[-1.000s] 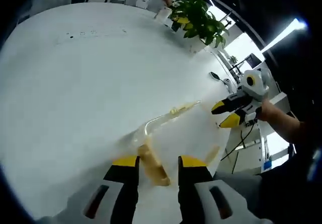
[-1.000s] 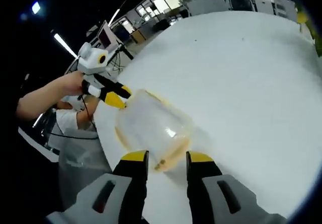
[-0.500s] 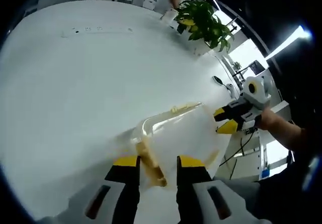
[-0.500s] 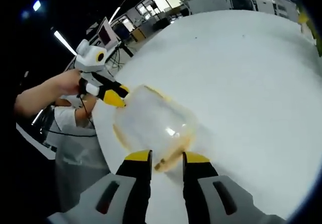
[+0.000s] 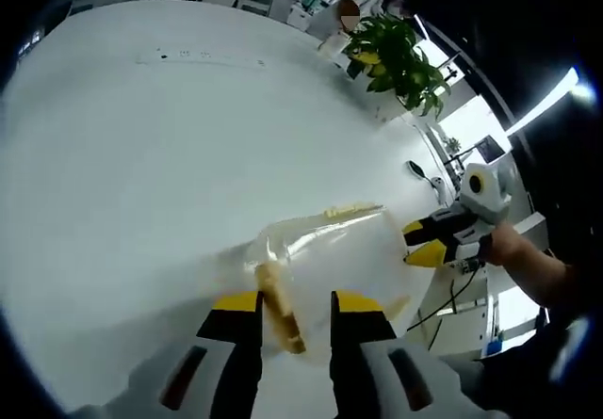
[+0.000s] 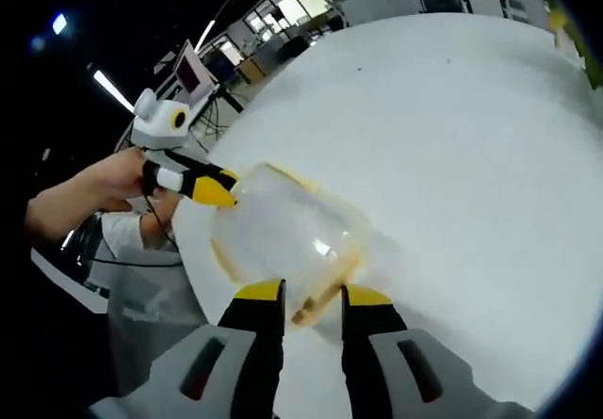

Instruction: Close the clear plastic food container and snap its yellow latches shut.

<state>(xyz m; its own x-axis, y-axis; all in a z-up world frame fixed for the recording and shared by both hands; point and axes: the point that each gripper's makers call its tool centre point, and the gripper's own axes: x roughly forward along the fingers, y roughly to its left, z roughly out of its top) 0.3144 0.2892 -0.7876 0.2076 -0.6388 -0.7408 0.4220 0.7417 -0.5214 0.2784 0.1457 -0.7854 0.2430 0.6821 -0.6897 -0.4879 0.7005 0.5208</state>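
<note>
1. lying on the round white table (image 5: 141, 155), near its edge: clear plastic food container (image 5: 334, 254) with yellow latches, between the two grippers; same container (image 6: 283, 240) in the right gripper view.
2. changed over the last second: clear lid swung down from a raised, tilted stand to nearly flat over the body; container edge closer to both sets of jaws.
3. left gripper (image 5: 294, 298): jaws narrowly apart, straddling a yellow latch (image 5: 280, 304) on the near side; touching or merely flanking it, cannot tell.
4. right gripper (image 6: 311, 292): jaws a little closer together than a second ago, a slim gap left, a yellow latch strip (image 6: 325, 292) lying in that gap; a firm pinch cannot be confirmed.
5. in the left gripper view, right gripper (image 5: 424, 242) now just beside the far side of the container rather than apart from it; in the right gripper view, left gripper (image 6: 219, 185) at the far rim likewise.
6. off to the far side of the table: green leafy potted plant (image 5: 396, 56), well apart from the work.
7. judged meaning: closing step close to done, lid seemingly down but latches apparently not yet snapped; next, likely a press on each yellow latch against the body wall, with care that the lid sits square first.
</note>
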